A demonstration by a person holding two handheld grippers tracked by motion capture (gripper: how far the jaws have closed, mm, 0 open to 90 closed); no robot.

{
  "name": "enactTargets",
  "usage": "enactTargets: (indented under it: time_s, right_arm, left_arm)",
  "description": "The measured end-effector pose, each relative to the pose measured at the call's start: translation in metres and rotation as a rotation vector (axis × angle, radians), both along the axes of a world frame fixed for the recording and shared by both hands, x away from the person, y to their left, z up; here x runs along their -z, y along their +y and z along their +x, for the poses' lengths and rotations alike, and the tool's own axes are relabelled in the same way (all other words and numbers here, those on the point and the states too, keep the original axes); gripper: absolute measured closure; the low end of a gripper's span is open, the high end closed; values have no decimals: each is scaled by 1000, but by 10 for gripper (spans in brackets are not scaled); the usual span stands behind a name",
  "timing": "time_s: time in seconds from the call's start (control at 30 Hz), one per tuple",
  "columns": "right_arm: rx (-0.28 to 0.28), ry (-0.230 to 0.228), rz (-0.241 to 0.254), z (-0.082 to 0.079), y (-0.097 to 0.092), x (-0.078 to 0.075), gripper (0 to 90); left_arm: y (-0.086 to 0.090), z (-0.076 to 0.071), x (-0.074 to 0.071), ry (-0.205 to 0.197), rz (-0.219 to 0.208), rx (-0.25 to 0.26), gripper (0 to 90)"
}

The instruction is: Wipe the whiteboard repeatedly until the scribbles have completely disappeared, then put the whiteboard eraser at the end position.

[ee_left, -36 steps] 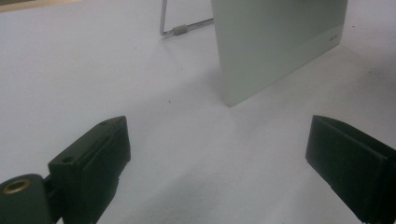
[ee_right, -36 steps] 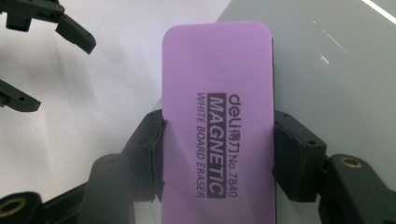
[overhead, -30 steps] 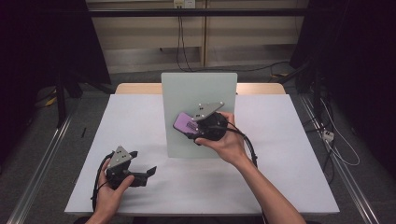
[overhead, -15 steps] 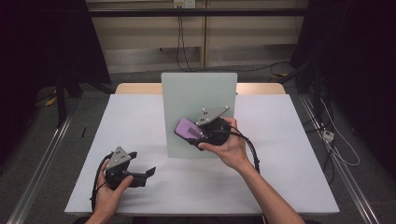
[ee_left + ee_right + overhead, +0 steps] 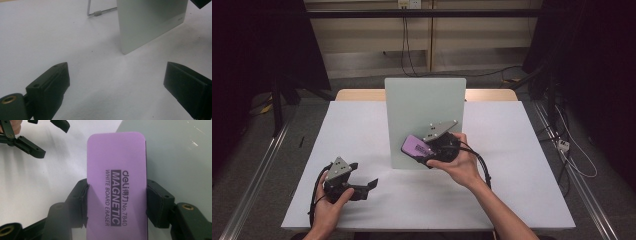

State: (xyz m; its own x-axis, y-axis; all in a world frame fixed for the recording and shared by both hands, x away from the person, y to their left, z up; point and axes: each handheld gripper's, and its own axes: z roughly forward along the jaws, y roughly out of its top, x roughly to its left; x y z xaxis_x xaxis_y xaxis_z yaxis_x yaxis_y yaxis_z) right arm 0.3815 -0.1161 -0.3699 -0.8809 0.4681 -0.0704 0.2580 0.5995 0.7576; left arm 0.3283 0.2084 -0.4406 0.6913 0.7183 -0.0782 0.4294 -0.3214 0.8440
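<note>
A purple magnetic whiteboard eraser [image 5: 413, 146] [image 5: 117, 182] lies flat between the jaws of my right gripper [image 5: 419, 150] [image 5: 117, 202], which is shut on its two long sides. The eraser sits against the lower part of a small upright whiteboard [image 5: 424, 105] [image 5: 180, 152] in the middle of the table. My left gripper [image 5: 364, 175] [image 5: 117, 87] rests low over the table at the front left, open, with nothing between its jaws. In its own view the board's lower corner [image 5: 147, 22] stands ahead of it.
The white table [image 5: 522, 150] has bare surface to both sides of the board. A wire stand [image 5: 100, 12] props the board from behind. Metal rails run along the floor on both sides, and cables lie on the floor at the right.
My right gripper has slid the eraser a little lower on the board's face. The left gripper has stayed where it was.
</note>
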Motion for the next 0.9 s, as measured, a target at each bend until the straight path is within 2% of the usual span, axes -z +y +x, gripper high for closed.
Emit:
enactTargets:
  time_s: [0.17, 0.37, 0.57, 0.67, 0.73, 0.83, 0.9]
  right_arm:
    - [4, 7, 1, -2, -8, 0, 419]
    - [4, 44, -6, -3, -18, 5, 419]
    - [-1, 70, 1, -6, -23, 8, 419]
    - [-15, 69, -4, -10, -24, 10, 419]
    - [-18, 73, -29, -13, -23, 12, 419]
    - [-24, 93, 9, -16, -26, 14, 419]
    - [-31, 94, -4, -18, -27, 14, 419]
  left_arm:
    - [-1, 0, 0, -4, 0, -2, 66]
    - [2, 2, 3, 11, -5, -4, 67]
    - [4, 1, 1, 3, -7, -7, 66]
    - [2, 1, 1, 2, -8, -4, 66]
    - [0, 2, 1, 0, -3, 4, 66]
    - [-1, 2, 0, 1, 1, 5, 66]
    - [-1, 1, 0, 0, 1, 4, 66]
